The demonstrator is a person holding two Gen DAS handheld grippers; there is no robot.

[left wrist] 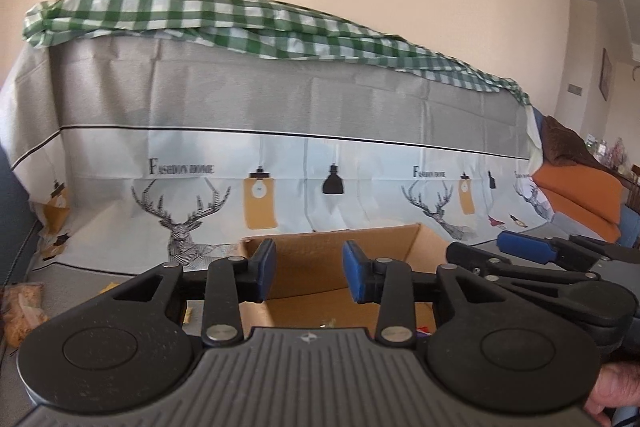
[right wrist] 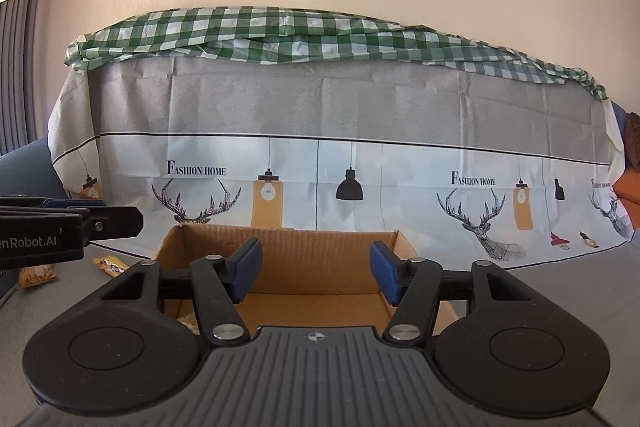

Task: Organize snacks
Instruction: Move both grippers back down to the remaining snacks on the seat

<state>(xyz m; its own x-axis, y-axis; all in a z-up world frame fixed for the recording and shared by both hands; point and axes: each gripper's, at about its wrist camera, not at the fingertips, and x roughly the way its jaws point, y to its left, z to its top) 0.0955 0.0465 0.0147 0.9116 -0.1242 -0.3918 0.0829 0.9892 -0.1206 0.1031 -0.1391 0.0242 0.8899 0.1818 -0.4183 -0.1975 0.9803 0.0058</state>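
An open cardboard box (left wrist: 312,263) (right wrist: 320,259) stands on the grey surface right ahead in both wrist views. My left gripper (left wrist: 310,271) hovers over its near edge, open, with nothing between its blue pads (left wrist: 266,269). My right gripper (right wrist: 316,273) is also open and empty above the box; in the left wrist view it shows at the far right as a blue pad on a black arm. A small snack shows low inside the box (right wrist: 188,321). Snack packets lie left of the box: a clear bag of golden snacks (left wrist: 22,313), a yellow wrapped bar (right wrist: 110,263) and an orange packet (right wrist: 36,275).
Behind the box a sofa back (right wrist: 320,107) is draped in a grey and white cloth printed with deer and lamps, topped by a green checked cloth (right wrist: 280,31). An orange cushion (left wrist: 576,195) lies far right. A person's hand (left wrist: 612,391) holds the left gripper.
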